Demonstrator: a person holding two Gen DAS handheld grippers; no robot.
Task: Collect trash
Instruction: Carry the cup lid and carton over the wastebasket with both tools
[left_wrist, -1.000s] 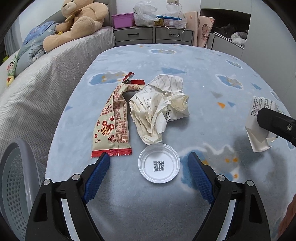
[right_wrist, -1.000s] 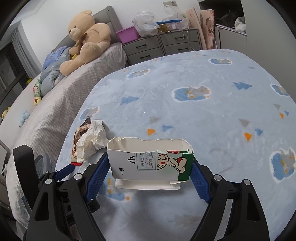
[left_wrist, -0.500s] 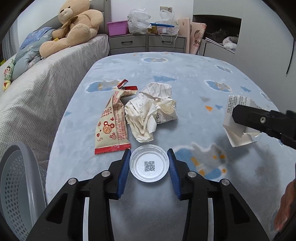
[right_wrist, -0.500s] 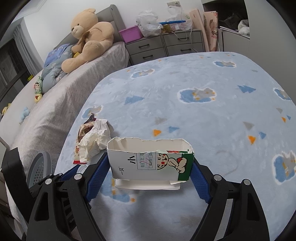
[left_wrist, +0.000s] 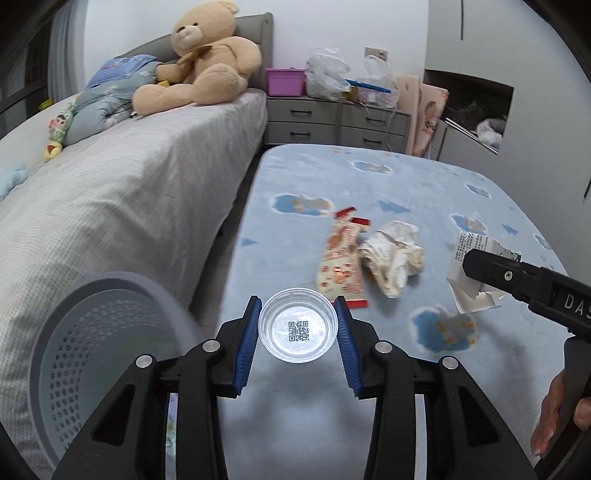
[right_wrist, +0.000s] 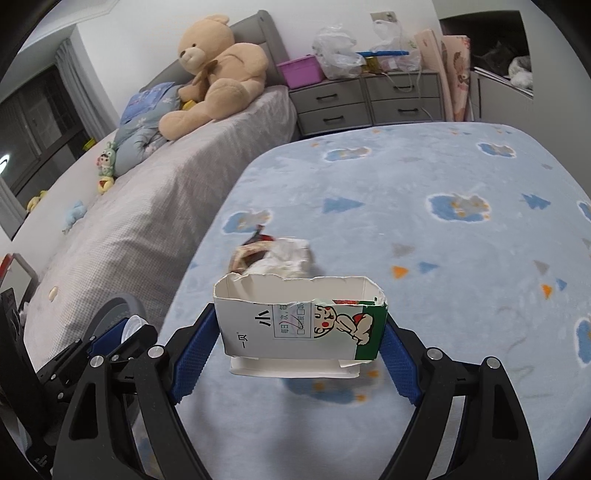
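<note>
Left gripper (left_wrist: 298, 330) had just closed on the clear lid (left_wrist: 297, 328): a second before, its fingers stood wide either side of the lid as it lay on the blue rug (left_wrist: 424, 192); now both blue pads pressed the rim. The lid was off the rug and carried toward the grey basket (left_wrist: 92, 354), which filled the lower left of the left view, far larger than before. Slight blur on the rug fitted a moving camera.

Right gripper (right_wrist: 300, 330) gripped the torn carton (right_wrist: 301, 325), its fingers set wide across the carton's two ends, same as in the earlier frames. The carton hung clear of the rug, open torn edge up. In the right view the left gripper and the basket rim showed at the lower left.

Left behind on the rug: a red-and-cream wrapper (left_wrist: 341, 262) and, touching its right side, a crumpled paper wad (left_wrist: 393, 260). Both lay well apart from the basket, closer to the bed (left_wrist: 122, 206) side of the rug.

Judgement: two of four pieces were in hand, none yet seen in the basket. Next step looked like release over the basket, lid first. The lid was thin and held only by its rim, so it might pop out if squeezed or tilted. Wrapper and wad would need a second trip.
</note>
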